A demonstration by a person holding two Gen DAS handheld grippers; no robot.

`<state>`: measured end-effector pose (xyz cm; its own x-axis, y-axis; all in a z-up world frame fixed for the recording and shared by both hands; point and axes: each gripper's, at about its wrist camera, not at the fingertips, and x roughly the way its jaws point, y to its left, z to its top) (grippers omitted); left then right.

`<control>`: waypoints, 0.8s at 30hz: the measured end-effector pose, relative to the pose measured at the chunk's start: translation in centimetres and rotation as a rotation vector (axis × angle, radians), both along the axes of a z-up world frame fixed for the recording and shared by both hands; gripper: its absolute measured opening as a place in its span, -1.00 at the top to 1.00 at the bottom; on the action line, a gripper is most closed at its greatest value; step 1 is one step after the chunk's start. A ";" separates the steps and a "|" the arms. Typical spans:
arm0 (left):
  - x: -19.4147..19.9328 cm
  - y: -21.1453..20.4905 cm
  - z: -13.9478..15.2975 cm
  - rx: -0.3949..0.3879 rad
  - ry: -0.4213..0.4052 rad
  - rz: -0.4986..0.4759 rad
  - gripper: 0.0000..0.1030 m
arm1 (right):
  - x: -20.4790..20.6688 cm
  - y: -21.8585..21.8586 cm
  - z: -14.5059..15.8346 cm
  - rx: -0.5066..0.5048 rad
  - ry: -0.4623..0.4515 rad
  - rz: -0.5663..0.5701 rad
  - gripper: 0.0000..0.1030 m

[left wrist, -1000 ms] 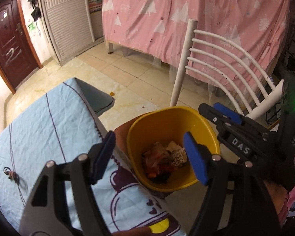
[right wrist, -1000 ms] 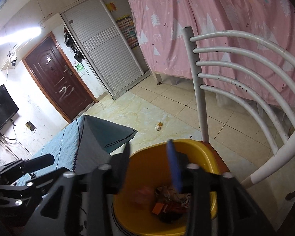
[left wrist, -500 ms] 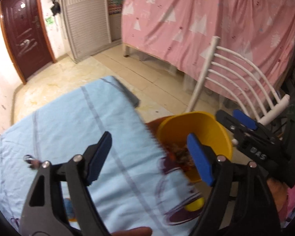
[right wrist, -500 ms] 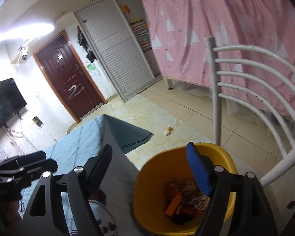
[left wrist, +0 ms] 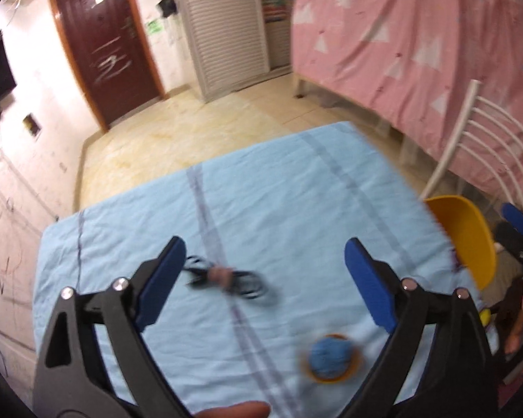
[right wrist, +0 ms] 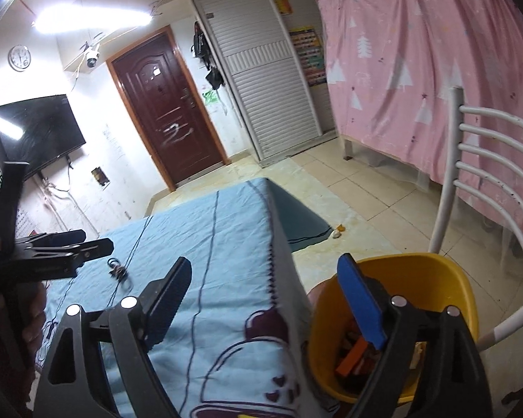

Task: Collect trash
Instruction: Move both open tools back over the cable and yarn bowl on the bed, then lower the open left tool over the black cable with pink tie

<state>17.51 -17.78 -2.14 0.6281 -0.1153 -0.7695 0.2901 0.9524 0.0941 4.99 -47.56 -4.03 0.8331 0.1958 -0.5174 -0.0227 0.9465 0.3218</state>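
A yellow bin (right wrist: 432,289) holding orange and pale scraps stands on the floor at the table's right edge; it also shows in the left wrist view (left wrist: 467,230). My left gripper (left wrist: 261,282) is open and empty above the light-blue tablecloth (left wrist: 282,202). Under it lie a black coiled cable (left wrist: 226,278) and a blurred blue ball in an orange ring (left wrist: 331,357). My right gripper (right wrist: 265,303) is open and empty over the table's right edge, its right finger above the bin. The left gripper also shows in the right wrist view (right wrist: 69,247).
A white slatted chair (right wrist: 488,188) stands behind the bin. A pink curtain (right wrist: 418,69) hangs at the right. A small scrap (right wrist: 338,231) lies on the tiled floor. A dark door (right wrist: 167,111) and a wall TV (right wrist: 38,132) are at the back.
My left gripper has swung left from over the bin to above the tablecloth. My right gripper has opened and pulled back a little from the bin.
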 end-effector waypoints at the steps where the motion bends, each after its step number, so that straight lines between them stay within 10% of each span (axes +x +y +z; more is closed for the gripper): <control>1: 0.5 0.6 -0.3 -0.002 0.011 0.018 -0.72 | 0.0 0.2 -0.1 0.003 0.003 0.005 -0.54; 24: 2.5 3.5 -6.1 -0.043 0.126 0.085 -0.83 | 0.4 4.9 -1.3 -0.017 0.060 0.093 -0.57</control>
